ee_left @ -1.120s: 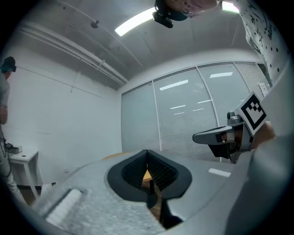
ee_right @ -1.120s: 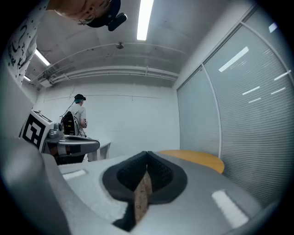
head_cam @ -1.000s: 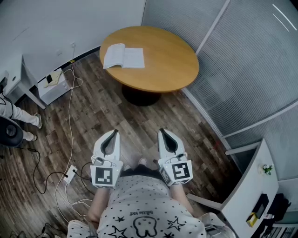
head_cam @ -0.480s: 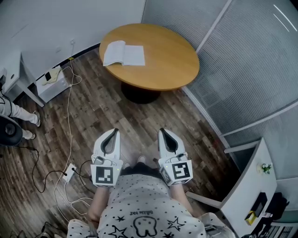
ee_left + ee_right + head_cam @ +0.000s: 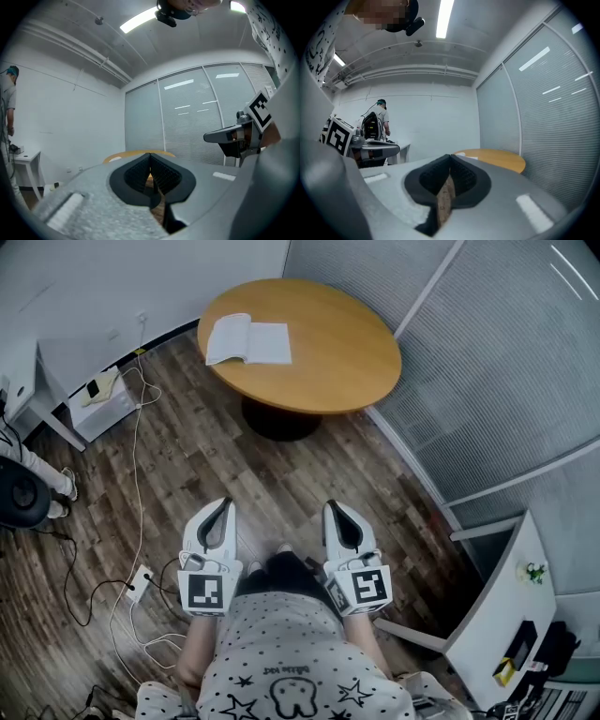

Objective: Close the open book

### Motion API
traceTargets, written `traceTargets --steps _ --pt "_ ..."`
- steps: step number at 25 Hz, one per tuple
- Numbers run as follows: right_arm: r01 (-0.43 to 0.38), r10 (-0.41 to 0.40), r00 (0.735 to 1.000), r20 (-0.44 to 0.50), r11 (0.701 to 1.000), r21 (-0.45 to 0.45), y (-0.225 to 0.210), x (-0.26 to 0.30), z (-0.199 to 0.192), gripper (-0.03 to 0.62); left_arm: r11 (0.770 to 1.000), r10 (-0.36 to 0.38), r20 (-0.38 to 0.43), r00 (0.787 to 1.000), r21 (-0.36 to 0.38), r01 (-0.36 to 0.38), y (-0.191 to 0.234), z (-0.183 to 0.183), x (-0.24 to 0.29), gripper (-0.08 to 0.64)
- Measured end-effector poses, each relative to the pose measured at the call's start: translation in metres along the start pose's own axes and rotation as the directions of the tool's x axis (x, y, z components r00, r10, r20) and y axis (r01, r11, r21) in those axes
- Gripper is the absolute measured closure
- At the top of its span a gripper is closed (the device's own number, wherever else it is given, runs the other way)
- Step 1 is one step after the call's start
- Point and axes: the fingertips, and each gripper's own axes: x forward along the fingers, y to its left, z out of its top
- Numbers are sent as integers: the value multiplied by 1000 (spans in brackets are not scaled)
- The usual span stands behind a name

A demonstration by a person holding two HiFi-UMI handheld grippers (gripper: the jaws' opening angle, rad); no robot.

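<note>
An open white book (image 5: 247,341) lies flat on the left part of a round wooden table (image 5: 328,352), far ahead of me in the head view. My left gripper (image 5: 225,504) and right gripper (image 5: 332,510) are held level close to my body, side by side over the floor, well short of the table. Both are shut with nothing between the pads. In the left gripper view the table edge (image 5: 140,153) shows just above the closed left gripper (image 5: 150,165). The right gripper view has the table (image 5: 497,159) to the right of the closed right gripper (image 5: 450,166).
Dark wood-plank floor (image 5: 187,465) lies between me and the table. A glass partition with blinds (image 5: 487,381) runs along the right. Cables and a power strip (image 5: 139,585) lie at the left. A white low cabinet (image 5: 98,399) and a person's legs (image 5: 37,474) are at far left; a white desk (image 5: 506,615) at lower right.
The table and book have shifted slightly up in the head view and the grippers slightly down. The grippers stay shut and side by side.
</note>
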Motion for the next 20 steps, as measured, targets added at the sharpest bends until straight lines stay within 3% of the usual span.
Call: traceTargets --steps 11,20 --pt "-30 31 999 -43 999 26 -12 31 -17 588 999 31 -30 999 -22 -32 11 -12 22 552" --pt "-98 99 994 -47 995 23 -42 105 -11 588 997 73 -40 997 -25 -74 36 -16 84 551"
